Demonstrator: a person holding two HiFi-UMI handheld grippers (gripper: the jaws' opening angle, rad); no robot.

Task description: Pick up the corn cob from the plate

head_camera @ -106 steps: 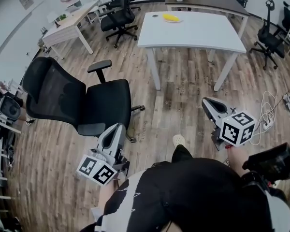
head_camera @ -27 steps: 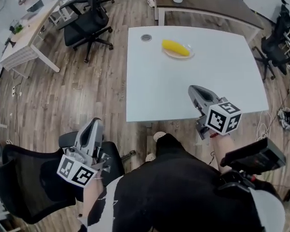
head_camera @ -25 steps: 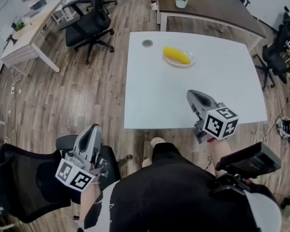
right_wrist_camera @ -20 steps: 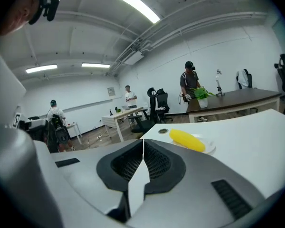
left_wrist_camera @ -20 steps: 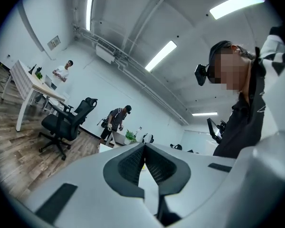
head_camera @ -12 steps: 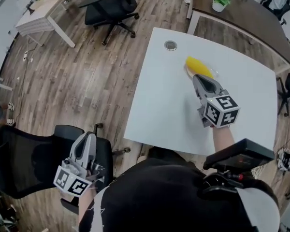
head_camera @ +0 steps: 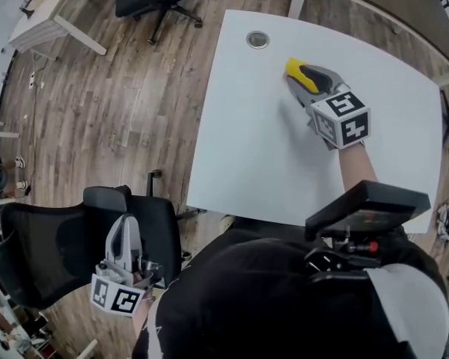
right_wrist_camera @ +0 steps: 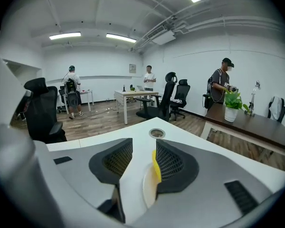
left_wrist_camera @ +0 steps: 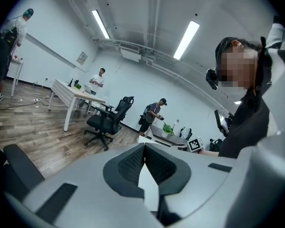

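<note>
A yellow corn cob (head_camera: 292, 67) lies on a small pale plate (right_wrist_camera: 147, 188) at the far side of the white table (head_camera: 247, 140). My right gripper (head_camera: 302, 76) reaches over the plate and covers most of the cob. Its jaws are opening. In the right gripper view the cob (right_wrist_camera: 155, 167) shows in the gap, against the inner edge of the right pad, and is not pinched. My left gripper (head_camera: 123, 226) hangs low beside the black chair, far from the table. In the left gripper view its jaws (left_wrist_camera: 143, 148) meet at the tips with nothing between them.
A round cable grommet (head_camera: 257, 40) sits in the table just beyond the plate. A black office chair (head_camera: 56, 241) stands by my left side. A dark desk with a potted plant (right_wrist_camera: 232, 104) lies beyond the table's far edge. Several people stand at the back of the room.
My right gripper has travelled forward across the table to the corn cob, rolled, and its jaws have parted. My left gripper has sunk lower beside the chair.
</note>
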